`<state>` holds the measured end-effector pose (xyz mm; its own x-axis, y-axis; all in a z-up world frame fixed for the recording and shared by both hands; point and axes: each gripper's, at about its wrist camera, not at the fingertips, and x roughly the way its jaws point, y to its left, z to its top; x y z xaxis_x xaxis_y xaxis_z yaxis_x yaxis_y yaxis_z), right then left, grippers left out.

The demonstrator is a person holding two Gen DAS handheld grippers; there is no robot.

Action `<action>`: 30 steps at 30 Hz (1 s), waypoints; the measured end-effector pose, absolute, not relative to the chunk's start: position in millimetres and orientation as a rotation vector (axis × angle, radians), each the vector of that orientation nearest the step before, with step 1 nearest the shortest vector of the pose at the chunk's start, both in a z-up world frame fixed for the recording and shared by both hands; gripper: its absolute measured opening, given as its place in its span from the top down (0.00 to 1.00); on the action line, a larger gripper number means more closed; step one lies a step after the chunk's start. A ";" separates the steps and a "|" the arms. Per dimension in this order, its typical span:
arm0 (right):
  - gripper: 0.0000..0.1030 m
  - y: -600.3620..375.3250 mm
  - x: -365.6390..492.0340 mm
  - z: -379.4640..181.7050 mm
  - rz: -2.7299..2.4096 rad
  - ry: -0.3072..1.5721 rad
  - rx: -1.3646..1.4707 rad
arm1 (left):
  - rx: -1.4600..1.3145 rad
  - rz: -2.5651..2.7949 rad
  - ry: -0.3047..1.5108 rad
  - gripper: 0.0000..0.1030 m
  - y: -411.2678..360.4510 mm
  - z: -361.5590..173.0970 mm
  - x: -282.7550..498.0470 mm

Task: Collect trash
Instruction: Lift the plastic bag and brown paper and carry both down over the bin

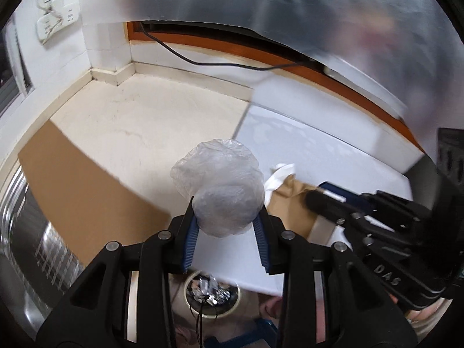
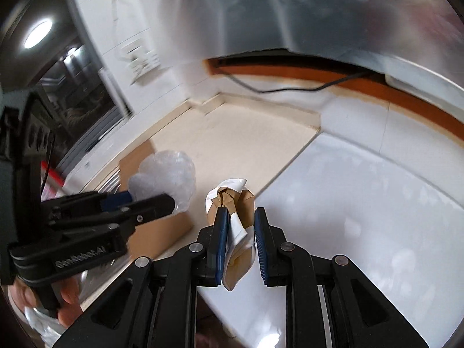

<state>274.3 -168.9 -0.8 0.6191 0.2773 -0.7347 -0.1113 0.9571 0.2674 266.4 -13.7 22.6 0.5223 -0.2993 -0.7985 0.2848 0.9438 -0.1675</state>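
A crumpled ball of clear plastic wrap (image 1: 219, 187) sits between the blue pads of my left gripper (image 1: 227, 217), which is shut on it above the counter. In the right wrist view the same plastic ball (image 2: 163, 174) shows at the left, held by the left gripper (image 2: 150, 198). My right gripper (image 2: 239, 226) is shut on a scrunched brown and white paper bag (image 2: 232, 203), which hangs down between its pads. The left wrist view shows that paper bag (image 1: 287, 191) and the right gripper (image 1: 319, 195) coming in from the right.
Below lie a cream counter (image 1: 130, 121), a white slab (image 2: 362, 191), a brown cardboard sheet (image 1: 87, 185) and a ribbed steel sink edge (image 1: 34, 232). A sink drain (image 1: 210, 294) holds foil scraps. A black cable (image 1: 203, 61) runs along the wood-trimmed wall. A blurred translucent sheet (image 1: 290, 3) hangs overhead.
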 end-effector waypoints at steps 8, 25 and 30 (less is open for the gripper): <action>0.82 -137.6 154.3 -11.8 0.343 0.898 0.133 | -0.033 -0.363 0.952 0.69 -0.1 10.6 146.2; 0.82 -96.4 25.9 -195.6 0.365 1.127 -0.016 | 0.040 -0.279 1.065 0.69 6.5 -189.0 30.0; 0.82 -102.5 32.3 -288.1 0.348 1.227 0.057 | -0.006 -0.278 1.147 0.69 9.8 -275.5 32.4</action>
<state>32.3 -102.5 -288.1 0.2911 0.2915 -0.9112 -0.2305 0.9458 0.2289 32.4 9.8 -275.5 0.3806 -0.2209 -0.8980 0.2148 0.9656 -0.1465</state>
